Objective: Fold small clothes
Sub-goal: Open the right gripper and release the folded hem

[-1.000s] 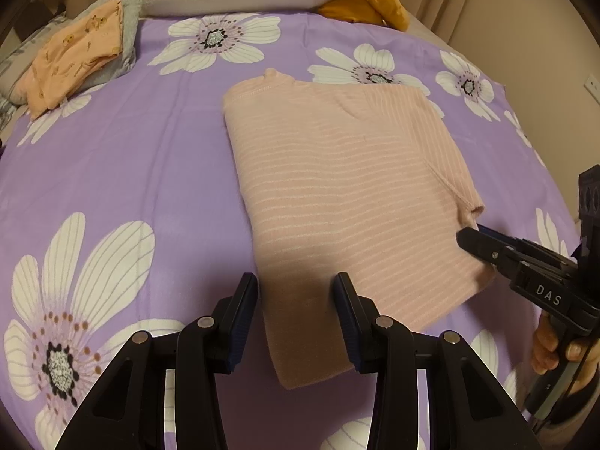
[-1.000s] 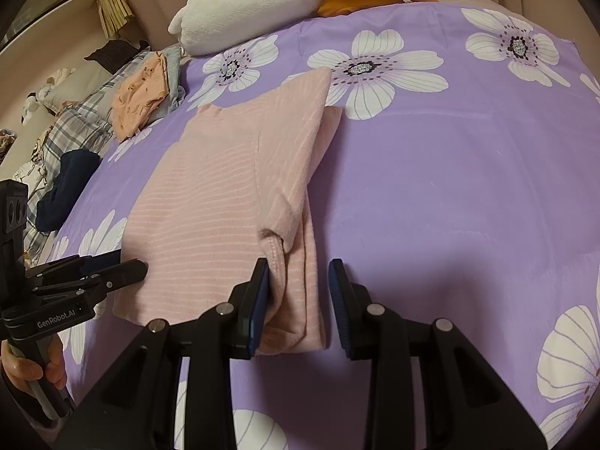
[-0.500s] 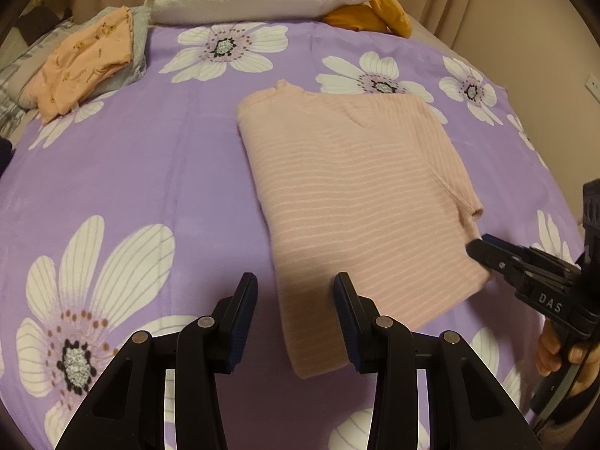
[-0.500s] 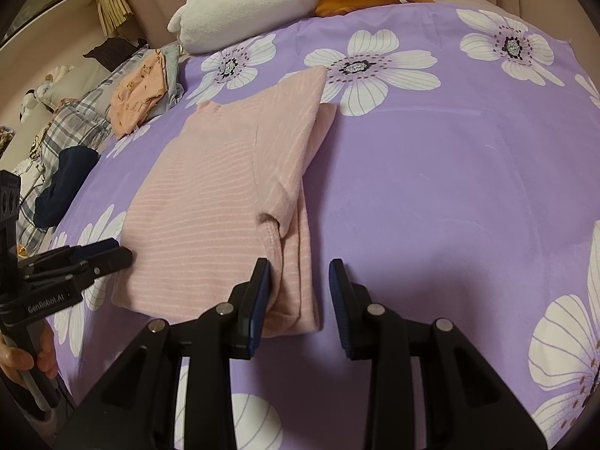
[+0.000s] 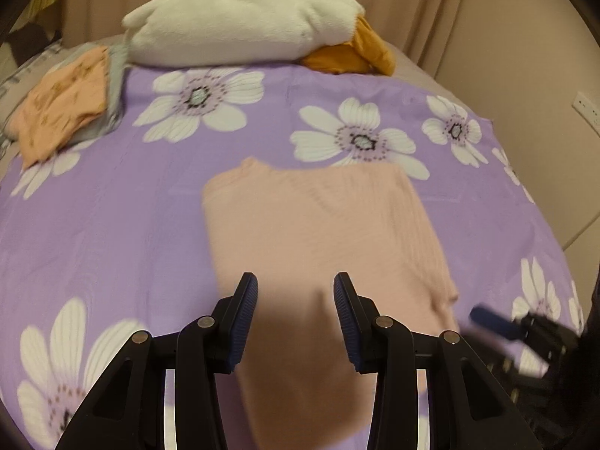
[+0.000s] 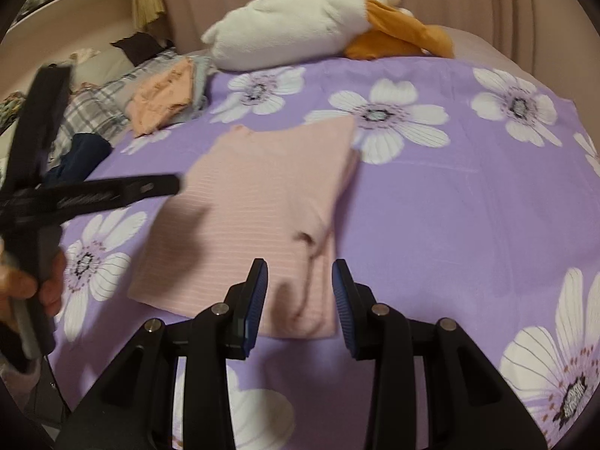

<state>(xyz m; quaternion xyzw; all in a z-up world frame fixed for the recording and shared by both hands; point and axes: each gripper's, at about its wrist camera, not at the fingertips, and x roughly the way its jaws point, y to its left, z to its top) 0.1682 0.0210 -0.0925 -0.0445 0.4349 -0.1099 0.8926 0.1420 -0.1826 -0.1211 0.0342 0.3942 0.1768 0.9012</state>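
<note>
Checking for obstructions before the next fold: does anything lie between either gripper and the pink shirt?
Nothing visible does. The left gripper and right gripper both hang with jaws open over the near edge of the pink shirt, which lies alone on the purple floral sheet. The plush toy and orange garment lie far behind.

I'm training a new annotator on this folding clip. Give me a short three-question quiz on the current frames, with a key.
1. True or false: the left gripper is clamped on the pink striped top.
2. Which lies at the far edge of the purple floral sheet? A) a white plush toy B) a laptop C) a shoe box
3. Fill in: the folded-over sleeve of the top lies along its ____ side in the right wrist view.

Key:
1. False. Its jaws stand open, with nothing between them; the right gripper is open too.
2. A
3. right
</note>
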